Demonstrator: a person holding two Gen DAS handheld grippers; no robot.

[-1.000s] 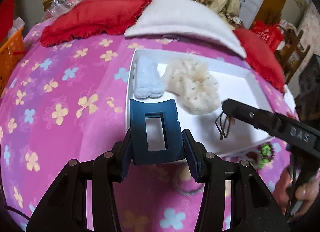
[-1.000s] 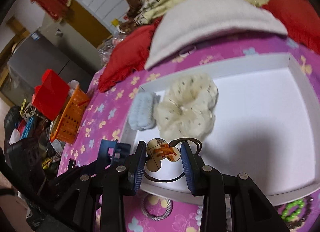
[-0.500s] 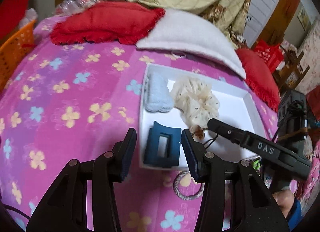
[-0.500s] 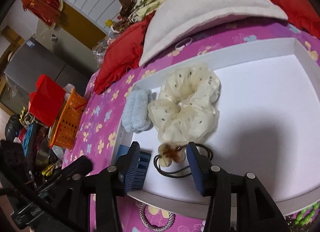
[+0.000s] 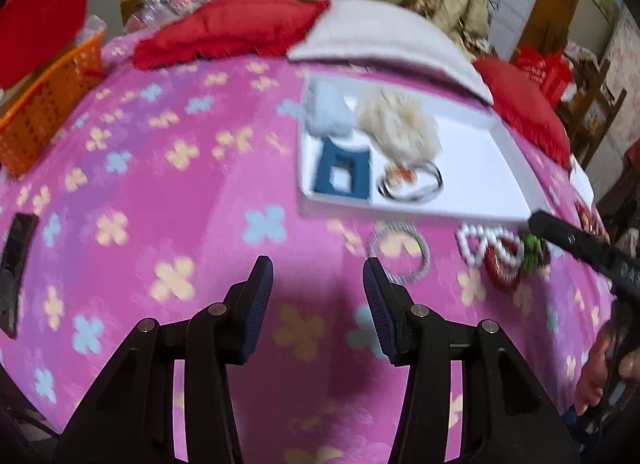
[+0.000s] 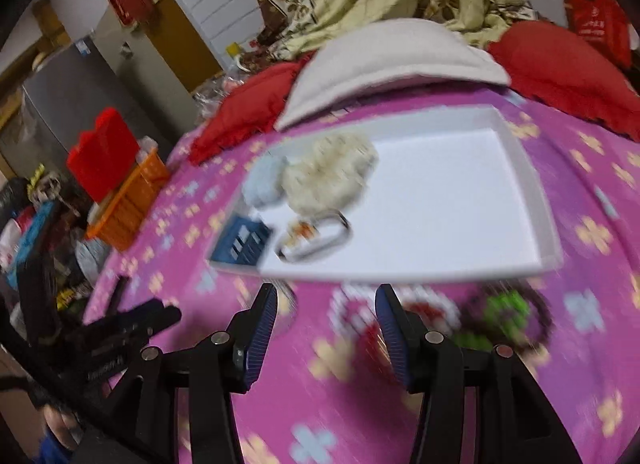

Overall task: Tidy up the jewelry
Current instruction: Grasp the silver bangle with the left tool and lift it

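On the pink flowered bedspread sits a white tray, and it already holds a blue hair claw, a pale blue scrunchie, a cream scrunchie and a dark hair tie with a small charm, all crowded toward one end; both grippers hang over the cloth on the near side of the tray, so the step in hand looks like the gap between one drop and the next pickup; the left gripper has its jaws spread with nothing between them; the right gripper is widening its jaws, and they too are empty; what is left to sort lies loose just beside the tray's near edge: a silver bangle, a white bead bracelet, a red piece and a green beaded piece; the next move probably calls for lowering one gripper over one of these thin items and closing low against the soft cloth, which may give and let the piece slip; the left wrist view shows the bangle clearly and the other gripper's tip beside the beads, plus a dark flat object at the far left; the right wrist view blurs the beads but shows the tray's empty half and the orange basket.
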